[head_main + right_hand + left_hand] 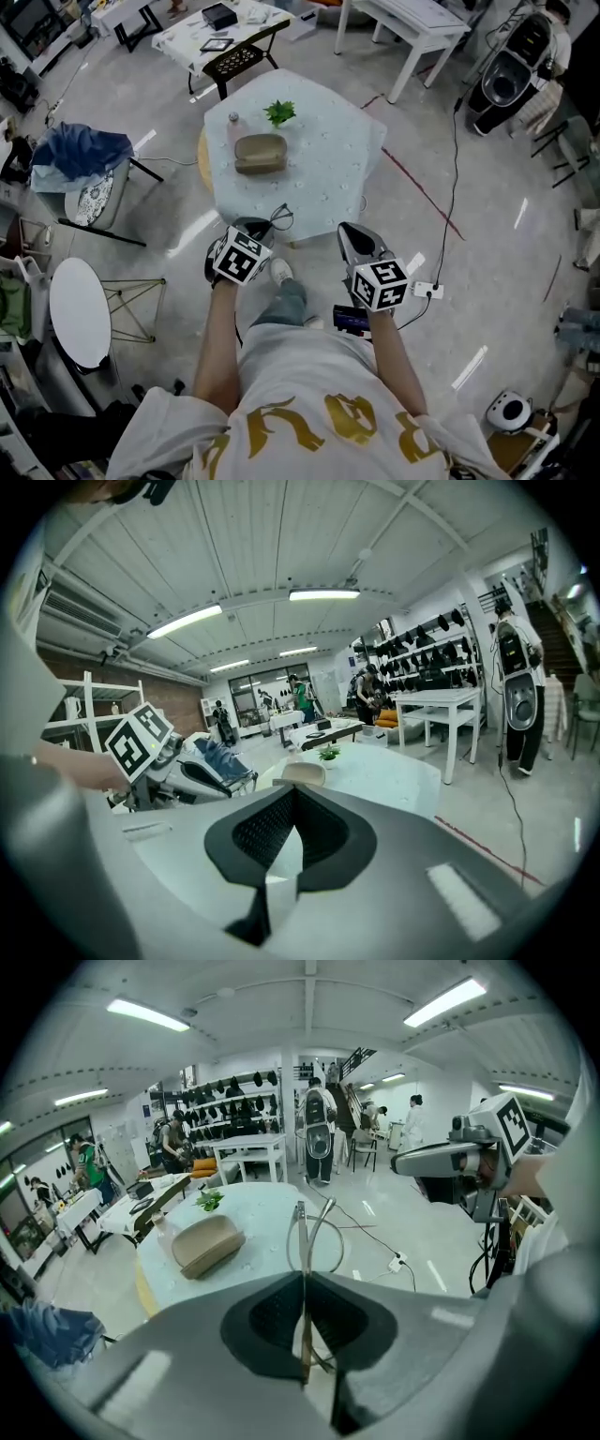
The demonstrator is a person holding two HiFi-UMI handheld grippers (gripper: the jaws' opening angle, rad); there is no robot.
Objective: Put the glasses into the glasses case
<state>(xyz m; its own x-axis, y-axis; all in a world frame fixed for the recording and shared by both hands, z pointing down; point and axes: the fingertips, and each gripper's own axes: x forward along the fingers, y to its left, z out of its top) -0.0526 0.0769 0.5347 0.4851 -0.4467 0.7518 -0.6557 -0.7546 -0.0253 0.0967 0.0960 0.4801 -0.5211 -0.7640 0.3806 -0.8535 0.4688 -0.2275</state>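
Far left of the head view: chair (pixel 82 159) draped with blue cloth, well apart from the table.

Lower centre-left of the head view: left gripper (pixel 251 231), held at the near edge of the round table (pixel 323 178) with its pale cover. In the left gripper view, jaws closed together on a thin side arm of the glasses (pixel 313 1238); lens rims standing up past the jaw tips. In the head view, glasses (pixel 279 217) jutting from the gripper over the near table edge; contact with the tabletop not discernible.

Upper centre of the head view: tan glasses case (pixel 260 153), lying on the table, well apart from the glasses. Lid appears closed. Same case at centre-left of the left gripper view (pixel 208 1244) and just above the jaw tips in the right gripper view (pixel 300 773).

Just beyond the case: small green plant (pixel 279 113), on the far part of the table.

Lower centre-right of the head view: right gripper (pixel 352 236), beside the table edge, apart from the left gripper. In the right gripper view, jaws pressed together with nothing between them.

Right of that gripper: white power strip (pixel 427 291) on the floor.
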